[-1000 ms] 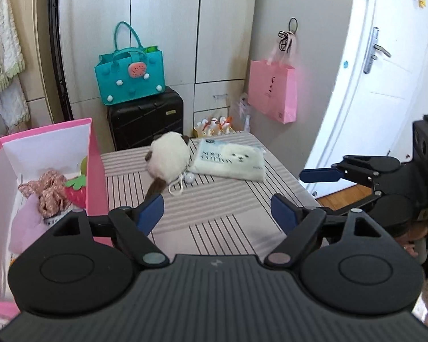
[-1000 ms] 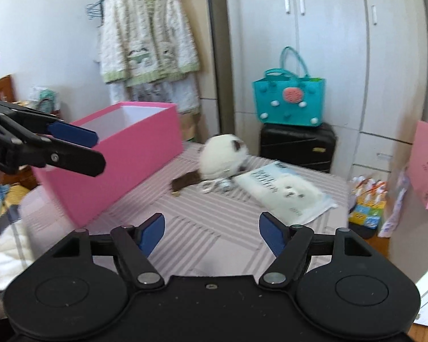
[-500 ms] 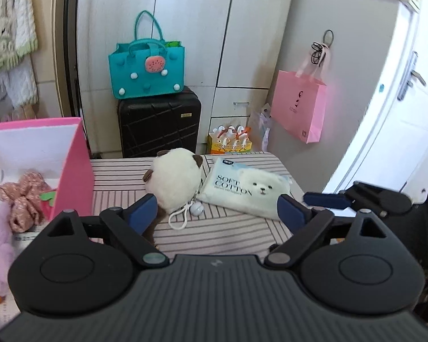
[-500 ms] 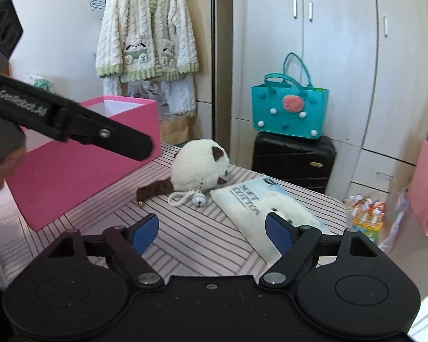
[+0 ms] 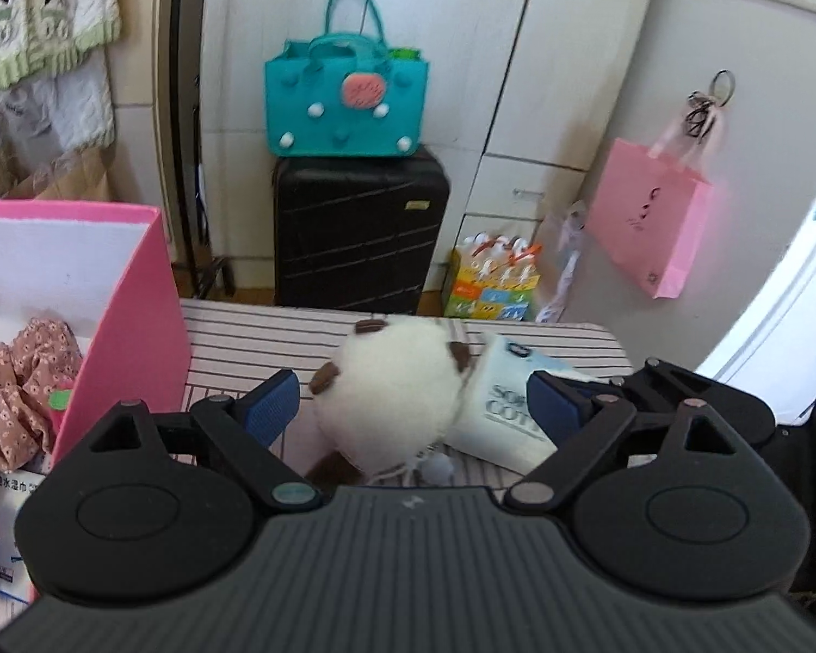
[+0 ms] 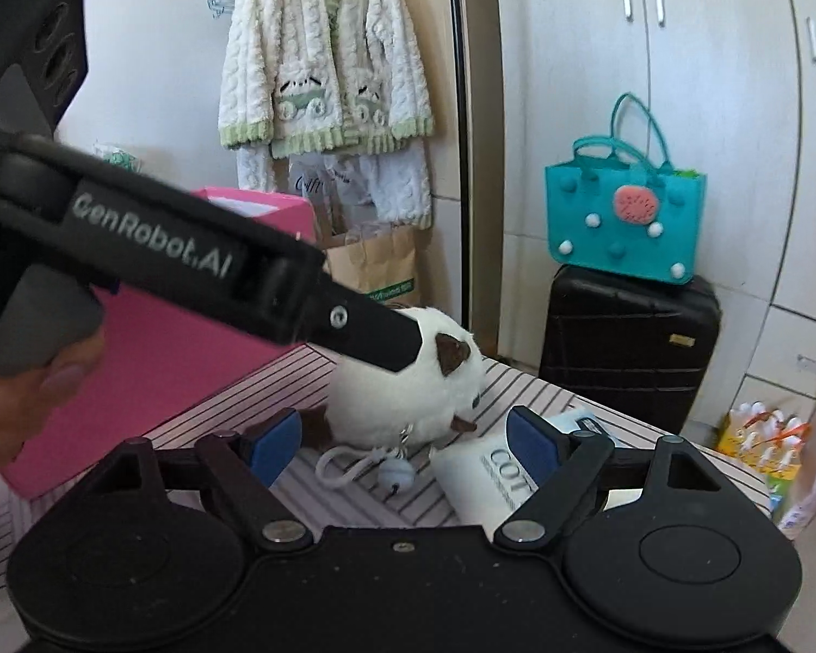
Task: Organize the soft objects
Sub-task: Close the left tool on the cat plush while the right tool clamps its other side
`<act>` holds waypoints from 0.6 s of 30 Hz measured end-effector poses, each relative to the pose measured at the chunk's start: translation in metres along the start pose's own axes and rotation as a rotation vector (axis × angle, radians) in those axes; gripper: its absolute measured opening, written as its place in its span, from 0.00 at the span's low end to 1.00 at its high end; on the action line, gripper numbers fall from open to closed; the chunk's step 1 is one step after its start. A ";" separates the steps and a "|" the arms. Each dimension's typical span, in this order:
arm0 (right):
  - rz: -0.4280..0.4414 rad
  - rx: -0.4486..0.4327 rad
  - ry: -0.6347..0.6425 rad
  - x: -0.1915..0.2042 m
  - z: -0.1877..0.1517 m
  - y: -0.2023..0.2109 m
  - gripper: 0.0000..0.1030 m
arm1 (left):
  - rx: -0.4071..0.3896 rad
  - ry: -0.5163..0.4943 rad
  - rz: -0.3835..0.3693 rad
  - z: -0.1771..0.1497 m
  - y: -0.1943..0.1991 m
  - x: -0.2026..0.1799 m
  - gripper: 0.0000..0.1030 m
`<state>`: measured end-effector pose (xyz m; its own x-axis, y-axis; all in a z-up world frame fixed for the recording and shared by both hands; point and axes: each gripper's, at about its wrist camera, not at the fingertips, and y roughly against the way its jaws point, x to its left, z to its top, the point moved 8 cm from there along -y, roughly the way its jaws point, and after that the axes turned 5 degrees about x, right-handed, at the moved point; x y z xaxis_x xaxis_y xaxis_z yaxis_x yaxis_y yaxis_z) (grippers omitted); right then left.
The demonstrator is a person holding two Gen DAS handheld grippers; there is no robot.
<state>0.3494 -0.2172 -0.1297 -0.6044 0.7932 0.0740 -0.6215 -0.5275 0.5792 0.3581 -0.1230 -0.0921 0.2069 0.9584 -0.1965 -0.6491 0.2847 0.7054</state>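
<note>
Left gripper [image 5: 413, 408] is wide open with the white plush cat [image 5: 394, 397] framed between its blue pads, pads clear of the fur on both sides, nothing gripped. Right gripper [image 6: 402, 443] is also spread wide and empty; in its own view the plush's lower edge, its cord loop and its little bell [image 6: 394, 473] sit between the pads, untouched

- plush lies on the striped tablecloth [image 5: 255, 343], just right of the pink box [image 5: 136, 326], overlapping the near corner of the soft cotton tissue pack [image 5: 503, 419]
- box is open-topped and already holds a floral scrunchie [image 5: 24, 375] and other soft bits, so it reads as the drop target
- left gripper sits on the box side, so it looks like the one meant for the plush: short carry into the box
- right gripper is nearer the tissue pack, plausibly lined up for that
- wide jaws make sense: plush is round and bulky, needs a full span to get around it
- risk: cord and bell hang loose, could snag or drag the tissue pack along
</note>
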 end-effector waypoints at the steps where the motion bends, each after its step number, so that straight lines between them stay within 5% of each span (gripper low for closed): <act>1: -0.001 0.003 -0.006 -0.002 0.002 -0.005 0.83 | 0.012 0.015 -0.001 0.000 -0.005 0.003 0.87; 8: 0.044 0.103 0.006 -0.004 0.005 -0.038 0.83 | 0.058 0.097 -0.002 -0.008 -0.025 0.009 0.84; 18: 0.042 0.073 -0.012 0.000 0.009 -0.053 0.81 | 0.019 0.173 0.029 -0.006 -0.033 0.017 0.73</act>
<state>0.3869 -0.1868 -0.1530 -0.6228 0.7747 0.1094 -0.5572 -0.5373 0.6331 0.3787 -0.1162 -0.1233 0.0584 0.9556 -0.2889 -0.6386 0.2582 0.7249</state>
